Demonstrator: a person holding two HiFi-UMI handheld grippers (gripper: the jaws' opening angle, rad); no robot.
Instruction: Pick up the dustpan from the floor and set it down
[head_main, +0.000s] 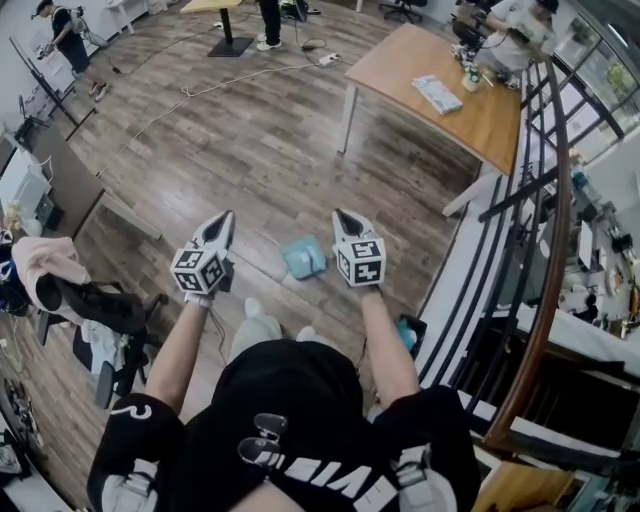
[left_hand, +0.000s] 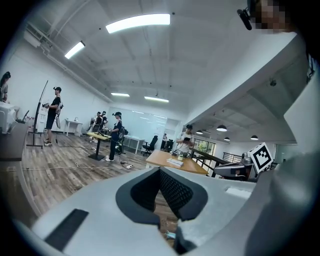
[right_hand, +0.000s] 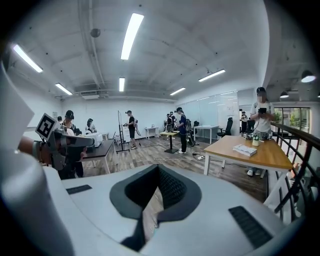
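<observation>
The teal dustpan (head_main: 303, 258) lies flat on the wooden floor, seen in the head view between my two grippers and below them. My left gripper (head_main: 224, 218) is held up to its left, jaws closed to a point with nothing between them; its own view shows the tips meeting (left_hand: 160, 170). My right gripper (head_main: 342, 215) hangs to the right of the dustpan, also shut and empty, its tips together (right_hand: 159, 167). Neither gripper touches the dustpan. Both point out across the room, a little below level.
A wooden table (head_main: 440, 90) stands ahead on the right, with a black stair railing (head_main: 545, 200) beside it. A chair heaped with clothes (head_main: 90, 300) is at my left. Cables (head_main: 200, 95) run over the floor further off. Several people stand at the room's far side.
</observation>
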